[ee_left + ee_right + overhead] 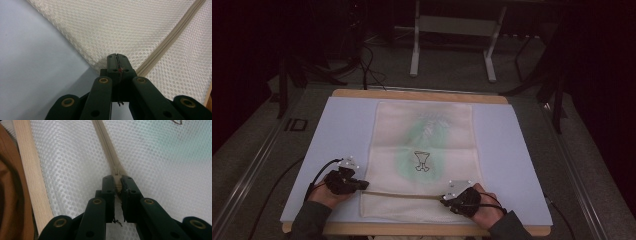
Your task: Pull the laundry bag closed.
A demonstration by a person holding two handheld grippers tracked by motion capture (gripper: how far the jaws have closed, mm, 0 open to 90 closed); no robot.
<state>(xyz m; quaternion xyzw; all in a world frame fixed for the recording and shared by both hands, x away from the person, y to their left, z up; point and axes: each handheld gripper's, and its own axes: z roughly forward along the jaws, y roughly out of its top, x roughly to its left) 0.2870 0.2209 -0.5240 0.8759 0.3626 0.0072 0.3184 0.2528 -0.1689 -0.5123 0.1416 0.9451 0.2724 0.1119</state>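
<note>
A cream mesh bag (422,150) lies flat on the pale mat, with something green showing through its middle. A beige zipper (404,194) runs across the bag near its front edge. My left gripper (362,185) is at the zipper's left end. In the left gripper view its jaws are shut (117,62) on the mesh bag (125,27) at the edge, right beside the zipper (172,35). My right gripper (444,199) is farther right along the zipper. In the right gripper view the jaws (117,185) are shut on the zipper pull (116,173), with the zipper (106,145) running away ahead.
The pale blue mat (337,130) covers a wooden table (422,95), whose front edge (27,170) runs close beside my right gripper. Beyond the table stand a white desk frame (452,30) and loose cables (367,70) on the dark floor.
</note>
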